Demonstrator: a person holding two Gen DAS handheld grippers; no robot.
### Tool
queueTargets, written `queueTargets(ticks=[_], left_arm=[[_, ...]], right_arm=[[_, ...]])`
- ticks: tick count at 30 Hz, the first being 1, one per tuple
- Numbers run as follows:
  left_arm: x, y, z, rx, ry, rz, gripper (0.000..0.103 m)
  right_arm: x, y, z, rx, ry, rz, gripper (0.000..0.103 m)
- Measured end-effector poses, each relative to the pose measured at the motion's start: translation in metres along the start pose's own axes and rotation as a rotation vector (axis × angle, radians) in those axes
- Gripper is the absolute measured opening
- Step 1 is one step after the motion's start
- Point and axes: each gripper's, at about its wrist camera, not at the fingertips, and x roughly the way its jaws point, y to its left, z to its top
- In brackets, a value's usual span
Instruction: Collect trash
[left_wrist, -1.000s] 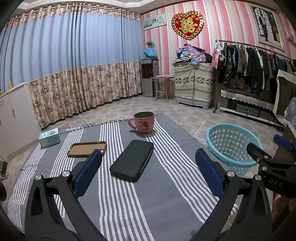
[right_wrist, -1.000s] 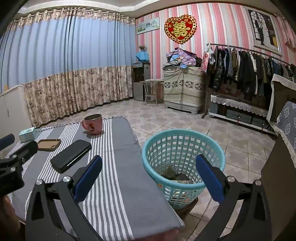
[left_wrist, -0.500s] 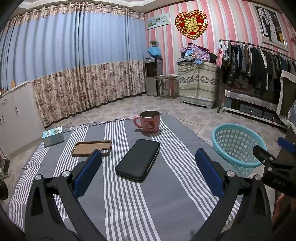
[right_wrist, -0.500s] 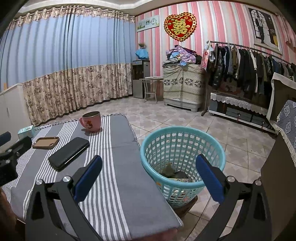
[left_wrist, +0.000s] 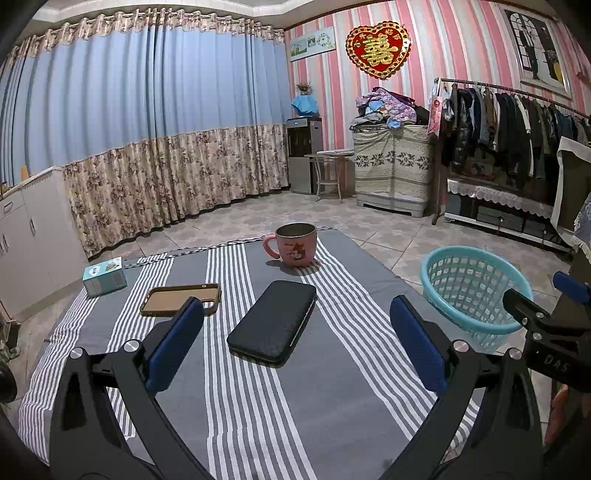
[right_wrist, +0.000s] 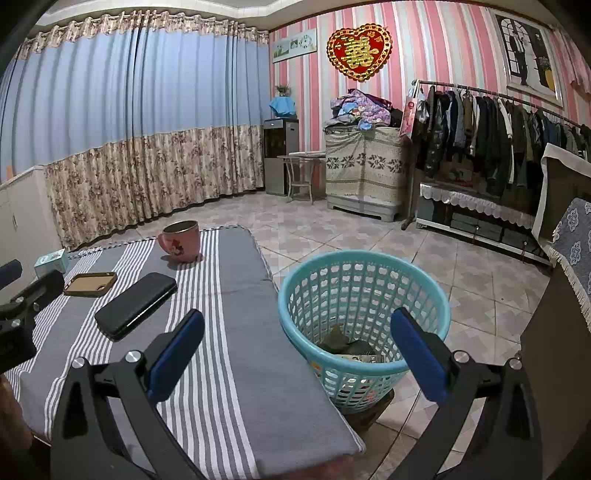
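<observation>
A turquoise plastic basket (right_wrist: 364, 321) stands on the floor by the table's right edge, with some dark crumpled trash (right_wrist: 349, 347) in its bottom. It also shows in the left wrist view (left_wrist: 469, 288). My right gripper (right_wrist: 297, 343) is open and empty, held above the basket's near rim and the table edge. My left gripper (left_wrist: 295, 332) is open and empty, held above the grey striped tablecloth (left_wrist: 258, 398), just short of a black wallet (left_wrist: 275, 319).
On the table are a pink mug (left_wrist: 295, 245), a brown phone case (left_wrist: 181, 299) and a small teal box (left_wrist: 104, 277). The right gripper's fingers (left_wrist: 535, 321) show at the right in the left wrist view. A clothes rack (right_wrist: 491, 129) and cabinets line the walls.
Both grippers have drawn back and risen slightly, so the table items and the basket look a little farther off. Both stay open and empty.
</observation>
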Motion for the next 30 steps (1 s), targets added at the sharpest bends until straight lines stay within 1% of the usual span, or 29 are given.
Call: queueTargets(ticks=[12, 30], left_arm=[[0.002, 0.003, 0.0, -0.009, 0.006, -0.001, 0.098], [0.002, 0.002, 0.0, -0.015, 0.006, 0.004, 0.098]], right_arm=[[-0.005, 0.005, -0.002, -0.007, -0.029, -0.008, 0.099], [-0.006, 0.012, 0.003, -0.022, -0.035, -0.021, 0.099]])
